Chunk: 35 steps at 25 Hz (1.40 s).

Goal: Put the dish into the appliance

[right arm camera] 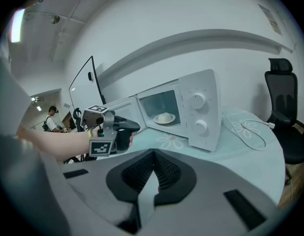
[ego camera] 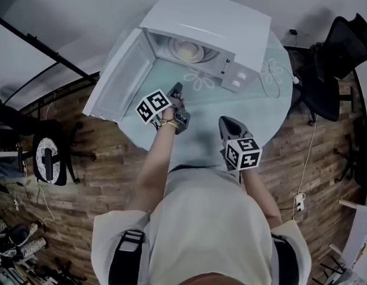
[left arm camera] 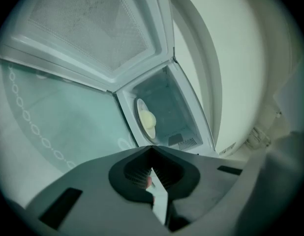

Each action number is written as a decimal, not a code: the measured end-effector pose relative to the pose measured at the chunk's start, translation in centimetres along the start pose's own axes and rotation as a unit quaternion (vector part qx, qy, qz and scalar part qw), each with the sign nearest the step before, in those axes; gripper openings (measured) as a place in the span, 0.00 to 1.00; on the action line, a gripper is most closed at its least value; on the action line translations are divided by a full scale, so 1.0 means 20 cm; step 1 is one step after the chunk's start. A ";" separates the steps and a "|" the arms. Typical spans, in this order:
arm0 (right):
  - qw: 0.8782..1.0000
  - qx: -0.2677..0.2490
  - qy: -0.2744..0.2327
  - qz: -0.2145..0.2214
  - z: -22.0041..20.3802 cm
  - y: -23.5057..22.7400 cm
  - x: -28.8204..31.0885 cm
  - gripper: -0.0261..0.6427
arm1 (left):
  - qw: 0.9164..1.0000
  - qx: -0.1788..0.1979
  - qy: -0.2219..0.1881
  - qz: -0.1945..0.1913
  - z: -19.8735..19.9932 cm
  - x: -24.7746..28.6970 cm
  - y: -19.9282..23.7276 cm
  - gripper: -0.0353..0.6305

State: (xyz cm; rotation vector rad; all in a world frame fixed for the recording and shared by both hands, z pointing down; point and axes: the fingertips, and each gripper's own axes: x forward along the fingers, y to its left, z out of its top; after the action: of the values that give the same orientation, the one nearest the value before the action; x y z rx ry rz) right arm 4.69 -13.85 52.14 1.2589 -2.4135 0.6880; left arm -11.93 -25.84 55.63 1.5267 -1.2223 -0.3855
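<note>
white microwave (ego camera: 213, 34) stands at the far edge of a round, pale green table (ego camera: 201, 144), its door (ego camera: 115, 79) swung wide open to the left. the dish (ego camera: 186, 50), a pale plate with a rounded cream-coloured food on it, sits inside the microwave, on the floor of its cavity. your left gripper (ego camera: 176, 89) hangs over the middle of the table, just in front of the open cavity and pointing into it; its jaws are pressed together with nothing between them. your right gripper (ego camera: 227, 123) is closer to the table's near edge, well apart from the microwave, its jaws likewise closed and empty. a white cable (right arm camera: 250, 132) lies looped on the table near its right edge, beside the microwave's dial side. a black office chair (ego camera: 344, 46) stands off the table to the right.
</note>
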 end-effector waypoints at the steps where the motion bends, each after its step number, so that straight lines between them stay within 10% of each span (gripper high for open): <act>1: 1.000 0.000 -0.001 0.002 0.00 0.01 0.00 0.05 | 1.000 0.013 0.005 0.001 -0.03 -0.03 -0.01 0.07; 18: 0.999 -0.007 -0.001 0.037 -0.01 0.10 -0.01 0.05 | 0.987 0.143 0.076 0.006 -0.44 -0.44 -0.06 0.07; 35: 0.999 -0.001 0.003 0.048 0.00 0.13 -0.01 0.05 | 0.986 0.135 0.091 0.031 -0.48 -0.59 0.07 0.07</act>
State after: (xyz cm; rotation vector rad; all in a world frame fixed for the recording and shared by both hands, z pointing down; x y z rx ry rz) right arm 2.61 -12.35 51.36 1.1455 -2.4819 0.7155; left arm -10.23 -10.72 56.22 1.7078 -1.2097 -0.0365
